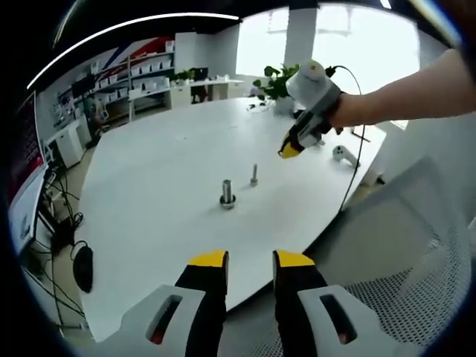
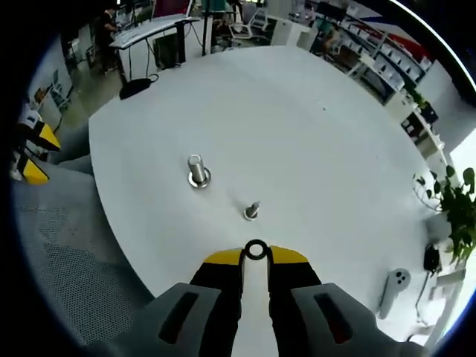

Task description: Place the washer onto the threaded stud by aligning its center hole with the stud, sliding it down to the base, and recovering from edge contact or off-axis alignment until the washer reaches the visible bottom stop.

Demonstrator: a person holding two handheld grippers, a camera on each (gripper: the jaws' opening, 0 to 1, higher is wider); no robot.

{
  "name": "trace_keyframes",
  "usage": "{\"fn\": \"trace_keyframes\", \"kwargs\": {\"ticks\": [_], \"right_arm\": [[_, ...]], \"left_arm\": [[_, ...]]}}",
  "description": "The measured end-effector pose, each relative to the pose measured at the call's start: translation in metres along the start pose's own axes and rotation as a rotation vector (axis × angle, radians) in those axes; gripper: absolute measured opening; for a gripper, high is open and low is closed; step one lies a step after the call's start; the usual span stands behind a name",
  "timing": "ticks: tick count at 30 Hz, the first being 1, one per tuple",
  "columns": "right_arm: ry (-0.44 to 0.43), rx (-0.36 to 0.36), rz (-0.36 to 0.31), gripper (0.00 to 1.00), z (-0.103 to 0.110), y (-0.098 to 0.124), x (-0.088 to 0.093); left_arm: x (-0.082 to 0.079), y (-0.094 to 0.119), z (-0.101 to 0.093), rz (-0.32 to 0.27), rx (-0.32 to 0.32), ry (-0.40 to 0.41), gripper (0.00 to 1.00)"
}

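My right gripper [image 2: 256, 256] clamps the washer [image 2: 256, 250] above the table [image 2: 297, 134], near its edge; my left gripper [image 1: 249, 262] has its jaws apart; studs [image 2: 197, 171] stand free.

Both views are pretty bright, with daylight pouring in from the windows [image 1: 349, 33] at the upper right of the left gripper view, and they're blown out to pure white. The white table [image 1: 163, 171] picks up a soft sheen but no harsh glare. A curved ceiling light strip [image 1: 134, 26] bends hard along the upper left, typical fisheye warp. Shadows are faint, just small soft ones under the studs [image 2: 197, 171]. Edges get stretched and a bit mushy; the center is reasonably sharp.
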State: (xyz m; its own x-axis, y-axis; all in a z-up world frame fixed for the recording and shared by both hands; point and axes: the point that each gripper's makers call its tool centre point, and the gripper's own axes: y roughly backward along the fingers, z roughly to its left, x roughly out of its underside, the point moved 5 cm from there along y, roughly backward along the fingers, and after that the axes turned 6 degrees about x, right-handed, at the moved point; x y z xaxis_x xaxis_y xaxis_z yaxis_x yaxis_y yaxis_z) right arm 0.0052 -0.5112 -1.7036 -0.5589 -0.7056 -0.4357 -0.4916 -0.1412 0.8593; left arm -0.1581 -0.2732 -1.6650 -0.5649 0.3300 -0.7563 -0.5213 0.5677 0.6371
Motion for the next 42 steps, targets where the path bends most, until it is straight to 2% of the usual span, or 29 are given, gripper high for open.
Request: {"fn": "trace_keyframes", "kwargs": {"ticks": [6, 26, 34, 41, 42], "right_arm": [[0.006, -0.002, 0.004, 0.13, 0.0, 0.001, 0.0], [0.07, -0.02, 0.016, 0.13, -0.006, -0.019, -0.02], [0.082, -0.03, -0.003, 0.13, -0.008, -0.02, -0.031], [0.128, -0.07, -0.008, 0.13, -0.007, -0.028, -0.031], [0.141, -0.069, 0.012, 0.13, -0.007, -0.03, -0.028]], "left_arm": [[0.003, -0.001, 0.0, 0.016, 0.002, 0.007, 0.21], [0.004, 0.0, 0.002, 0.018, -0.009, 0.019, 0.22], [0.003, 0.0, 0.003, 0.015, -0.008, 0.019, 0.21], [0.005, -0.001, 0.002, 0.021, -0.002, 0.023, 0.21], [0.005, -0.001, 0.002, 0.022, -0.002, 0.024, 0.21]]}}
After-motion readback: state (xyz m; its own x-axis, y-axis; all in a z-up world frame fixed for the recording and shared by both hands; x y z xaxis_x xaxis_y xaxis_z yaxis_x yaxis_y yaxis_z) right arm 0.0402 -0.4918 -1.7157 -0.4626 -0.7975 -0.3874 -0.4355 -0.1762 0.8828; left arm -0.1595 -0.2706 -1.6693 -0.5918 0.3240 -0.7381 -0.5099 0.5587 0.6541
